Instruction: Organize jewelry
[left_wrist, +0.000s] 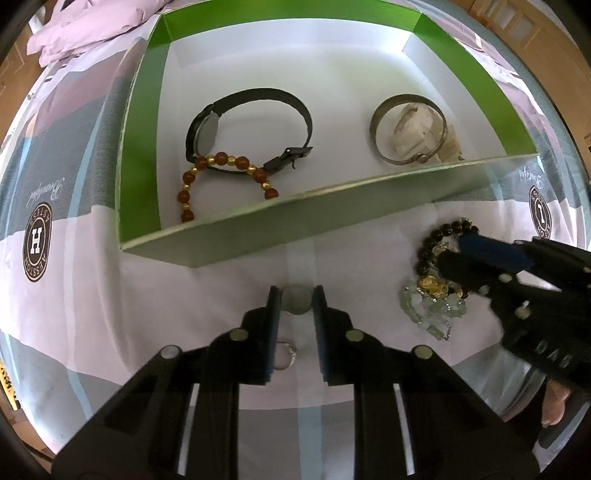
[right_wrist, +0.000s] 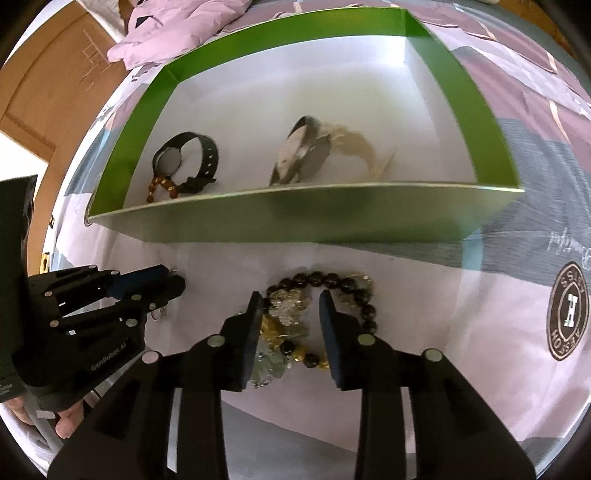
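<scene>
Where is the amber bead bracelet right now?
In the left wrist view, the amber bead bracelet lies inside the green box, near-left corner, draped over the black watch.

Watch (left_wrist: 247, 129) and bead bracelet (left_wrist: 225, 173) left in box (left_wrist: 332, 214), bangle (left_wrist: 406, 129) right, tangled bracelets (right_wrist: 321, 314) before box, perhaps touching.

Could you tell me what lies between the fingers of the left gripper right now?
In the left wrist view, a round pale green stone sits between the left gripper fingertips, and a small silver ring lies on the bedsheet further back.
</scene>
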